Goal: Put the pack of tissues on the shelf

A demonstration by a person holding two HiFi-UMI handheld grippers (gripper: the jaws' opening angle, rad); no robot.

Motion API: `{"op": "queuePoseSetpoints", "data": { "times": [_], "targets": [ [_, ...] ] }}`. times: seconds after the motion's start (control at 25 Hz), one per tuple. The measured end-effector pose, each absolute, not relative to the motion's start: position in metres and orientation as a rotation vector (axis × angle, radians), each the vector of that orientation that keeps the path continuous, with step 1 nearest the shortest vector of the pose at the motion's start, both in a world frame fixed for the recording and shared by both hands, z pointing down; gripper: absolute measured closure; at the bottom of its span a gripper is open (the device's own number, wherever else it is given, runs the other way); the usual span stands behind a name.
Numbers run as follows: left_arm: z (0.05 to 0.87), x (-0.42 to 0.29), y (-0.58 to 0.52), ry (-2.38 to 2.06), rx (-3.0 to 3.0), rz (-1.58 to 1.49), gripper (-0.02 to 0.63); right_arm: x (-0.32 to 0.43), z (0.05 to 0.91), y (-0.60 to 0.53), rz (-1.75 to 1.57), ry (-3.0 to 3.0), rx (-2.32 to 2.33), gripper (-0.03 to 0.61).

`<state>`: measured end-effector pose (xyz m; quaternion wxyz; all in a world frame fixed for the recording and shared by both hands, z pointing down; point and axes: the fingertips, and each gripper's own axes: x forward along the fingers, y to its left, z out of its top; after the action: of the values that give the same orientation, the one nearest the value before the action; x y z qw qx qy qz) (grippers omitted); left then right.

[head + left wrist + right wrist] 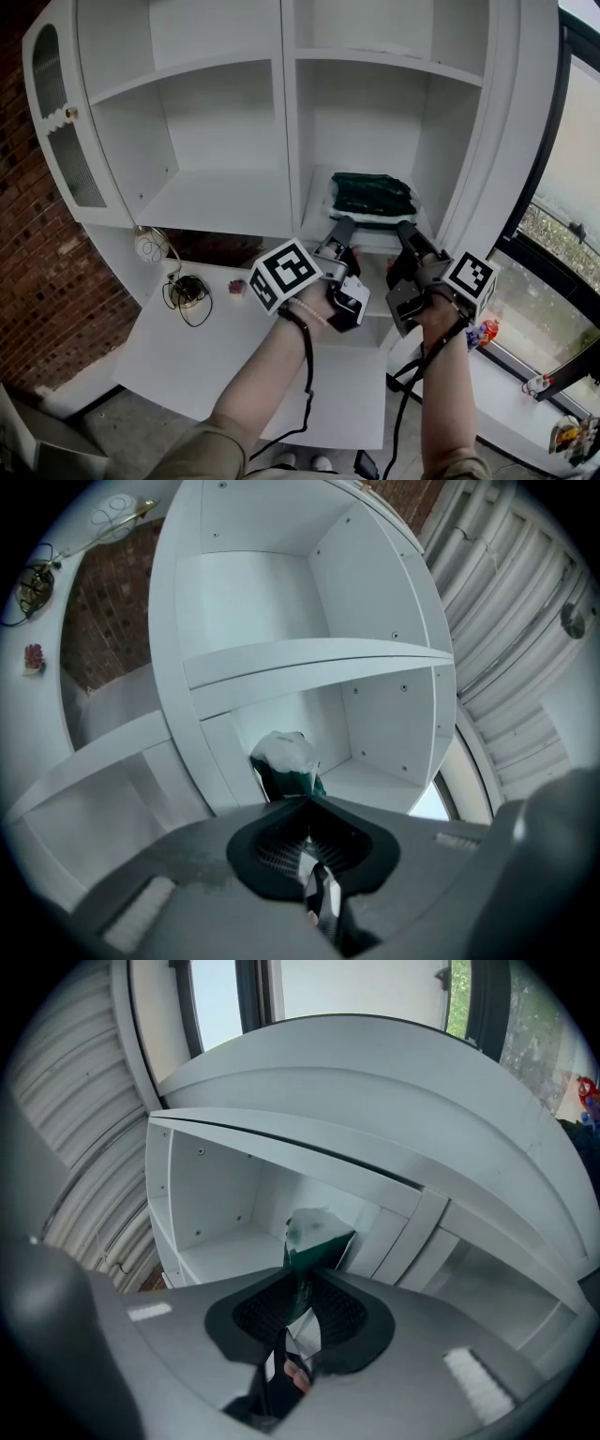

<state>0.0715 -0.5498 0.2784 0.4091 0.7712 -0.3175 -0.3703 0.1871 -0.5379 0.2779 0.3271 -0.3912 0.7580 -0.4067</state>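
The pack of tissues point(373, 199), dark green in clear wrap, lies on the lower right shelf point(323, 217) of the white cabinet. Both grippers hover just in front of that shelf, short of the pack. My left gripper point(342, 226) is shut and holds nothing; the left gripper view shows the pack point(286, 761) beyond its closed tips point(307, 803). My right gripper point(406, 229) has its jaws drawn almost together with nothing between them. Ahead of its tips point(298, 1279), the right gripper view shows the pack point(317, 1237) resting on the shelf board.
The cabinet's glazed door point(61, 131) stands open at the left, against a brick wall. On the white table point(169, 356) below lie a coil of cable point(186, 292) and a small red item point(236, 285). A window sill with a small toy point(484, 330) runs along the right.
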Motion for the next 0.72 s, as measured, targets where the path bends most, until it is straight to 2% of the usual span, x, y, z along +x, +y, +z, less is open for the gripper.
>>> {"op": "queuePoseSetpoints", "data": {
  "times": [0.2,0.32,0.4,0.48,0.64,0.72],
  "targets": [
    [0.276,0.071,-0.547,-0.781,1.932,-0.953,0.593,0.187,0.279,-0.537,-1.088,1.949,-1.021,0.517],
    [0.272,0.071,-0.545,-0.762,1.943,-0.965,0.520,0.189,0.280,-0.537,-1.094,1.922,-1.019,0.502],
    [0.272,0.071,-0.545,-0.759,1.945,-0.967,0.507,0.190,0.280,-0.537,-1.096,1.901,-1.015,0.497],
    [0.271,0.071,-0.544,-0.754,1.948,-0.968,0.501,0.191,0.278,-0.536,-1.095,1.882,-1.011,0.470],
    [0.267,0.071,-0.543,-0.745,1.957,-0.961,0.442,0.192,0.271,-0.533,-1.084,1.868,-1.029,0.377],
    [0.268,0.071,-0.542,-0.742,1.956,-0.960,0.436,0.193,0.271,-0.532,-1.087,1.856,-1.024,0.370]
  ]
}}
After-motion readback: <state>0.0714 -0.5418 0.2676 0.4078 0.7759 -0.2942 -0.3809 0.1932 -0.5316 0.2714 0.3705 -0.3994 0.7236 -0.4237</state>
